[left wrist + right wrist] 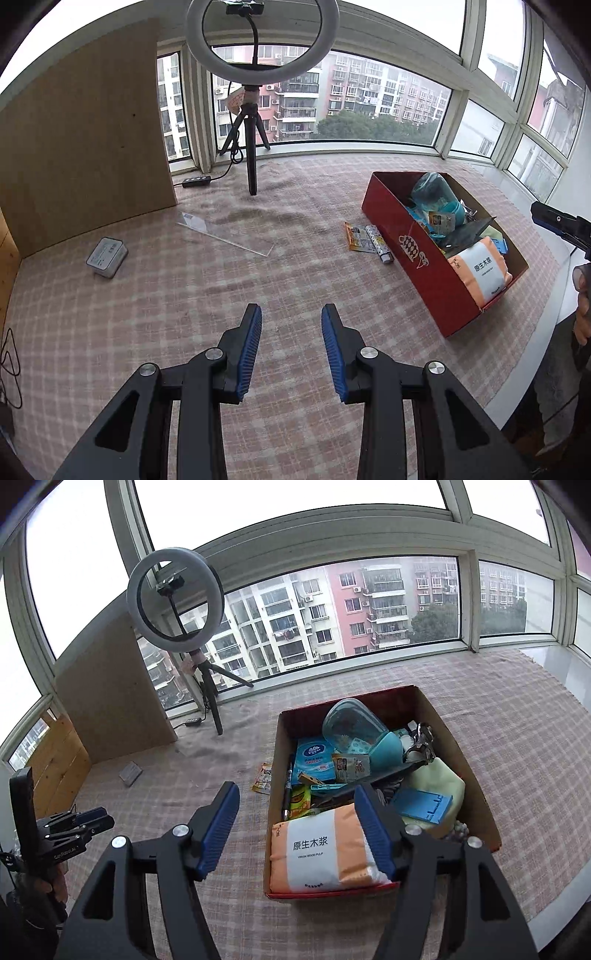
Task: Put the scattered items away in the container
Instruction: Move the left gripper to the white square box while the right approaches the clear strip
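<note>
A red cardboard box sits on the checked cloth, full of items: an orange tissue pack, a blue jar, a blue tissue packet. Loose on the cloth lie an orange snack packet, a small patterned lighter, a clear plastic strip and a small grey box. My left gripper is open and empty above the cloth. My right gripper is open and empty above the box's near left edge.
A ring light on a tripod stands at the back by the window, its cable and switch on the cloth. A wooden board leans at the back left. The cloth's right edge meets a white sill.
</note>
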`<state>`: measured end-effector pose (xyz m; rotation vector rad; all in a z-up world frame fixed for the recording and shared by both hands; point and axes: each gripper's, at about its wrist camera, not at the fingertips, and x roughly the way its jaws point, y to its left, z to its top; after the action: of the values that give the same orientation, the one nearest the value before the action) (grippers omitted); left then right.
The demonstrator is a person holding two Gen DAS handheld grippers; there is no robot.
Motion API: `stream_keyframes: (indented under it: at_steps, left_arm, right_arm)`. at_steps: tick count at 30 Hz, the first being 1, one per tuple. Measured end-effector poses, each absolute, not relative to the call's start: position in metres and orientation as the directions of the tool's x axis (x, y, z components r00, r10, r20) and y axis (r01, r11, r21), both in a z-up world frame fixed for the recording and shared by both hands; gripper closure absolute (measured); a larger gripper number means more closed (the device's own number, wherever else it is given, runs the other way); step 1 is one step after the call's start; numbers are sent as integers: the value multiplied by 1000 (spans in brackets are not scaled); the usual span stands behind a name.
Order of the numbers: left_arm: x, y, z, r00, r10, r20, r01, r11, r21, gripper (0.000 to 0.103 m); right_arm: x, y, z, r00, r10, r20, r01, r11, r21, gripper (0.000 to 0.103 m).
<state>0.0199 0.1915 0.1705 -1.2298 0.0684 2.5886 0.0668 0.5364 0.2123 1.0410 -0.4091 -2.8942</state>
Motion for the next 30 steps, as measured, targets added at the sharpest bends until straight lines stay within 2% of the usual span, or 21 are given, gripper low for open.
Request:
stream_keyframes:
  at_steps: [6, 15, 20, 25, 28, 30]
  left_arm:
    - [25, 118, 182, -638, 175, -750, -167, -982, -87, 71]
    - [12, 38, 210, -685, 179, -707, -165, -982, -89, 70]
    - [-13, 0, 221, -711, 179, -680, -161, -983, -90, 70]
    - [-47, -30, 215, -711, 163, -684, -145, -986, -85, 61]
    - [-67, -37, 200, -698, 150, -700, -157, -986, -54, 48]
    - [-80, -40, 186, -683, 141, -717, -165, -986, -36, 44]
  right_arm:
    - [54, 489, 209, -765, -170, -622, 1, -965, 262, 39]
    - [44, 428, 242, -827, -127, -548, 5, -976, 219, 39]
    - [22, 398, 261, -829, -125, -545, 29, -983, 182, 39]
    - [-19, 358, 265, -811, -138, -569, 84, -989, 120, 39]
    - [-48, 332, 255, -787, -151, -598, 126, -988, 84, 39]
    - [-69, 316, 240, -758, -165, -631, 160, -985, 65, 39]
